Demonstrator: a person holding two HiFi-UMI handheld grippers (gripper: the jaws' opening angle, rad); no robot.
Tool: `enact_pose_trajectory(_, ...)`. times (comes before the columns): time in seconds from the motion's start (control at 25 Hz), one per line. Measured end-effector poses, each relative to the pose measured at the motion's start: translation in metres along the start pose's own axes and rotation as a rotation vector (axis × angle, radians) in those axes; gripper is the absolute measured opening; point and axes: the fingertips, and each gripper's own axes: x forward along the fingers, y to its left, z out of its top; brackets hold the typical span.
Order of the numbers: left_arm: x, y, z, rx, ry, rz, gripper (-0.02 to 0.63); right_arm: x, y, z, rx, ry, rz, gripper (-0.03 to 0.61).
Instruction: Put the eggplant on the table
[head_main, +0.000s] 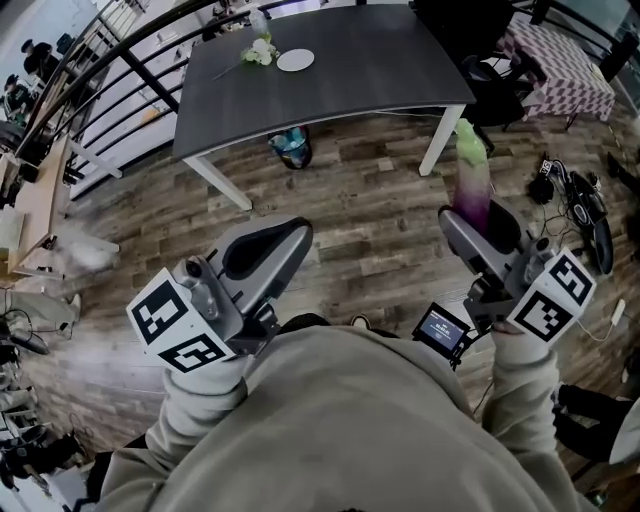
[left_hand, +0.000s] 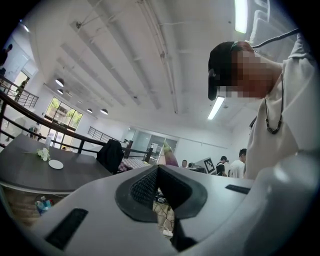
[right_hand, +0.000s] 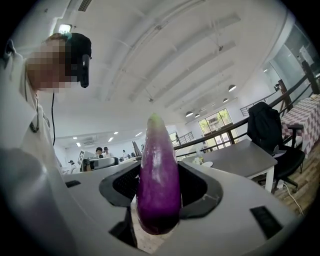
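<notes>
Left gripper: its jaws are sitting together with nothing between them, pointing level over the wood floor.
Right gripper: its jaws are clamping the eggplant around its purple lower part.
Eggplant: it is standing upright in the right gripper, pale green tip up. It is hanging over the floor, short of the table's near right corner and not touching the table.
Table: the dark top on white legs is standing well ahead of both grippers.
Plate: it is lying towards the table's far left corner, with small flowers just beside it on the side of the left edge.
Chair: it is sitting at the table's right edge.
</notes>
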Motion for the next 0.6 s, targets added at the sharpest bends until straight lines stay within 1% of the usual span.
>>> enact_pose_trajectory(0.08,0.008,-0.001,-0.008,-0.015,0.027,-0.002,0.005,-0.010,-0.008,-0.003,0.010,-0.003,-0.015,0.225)
enact_pose_trajectory(0.2,0.020,-0.007,-0.010,-0.011,0.041,-0.034,0.005,-0.025,-0.017,-0.004,0.017,-0.010,-0.040,0.225)
enact_pose_trajectory(0.4,0.043,0.001,-0.015,-0.013,0.087,-0.073,0.005,-0.037,-0.040,-0.001,0.024,-0.018,-0.113,0.225)
enact_pose_trajectory(0.6,0.073,0.010,-0.001,0.009,0.100,-0.129,0.005,-0.054,-0.059,0.006,0.032,-0.048,-0.179,0.225)
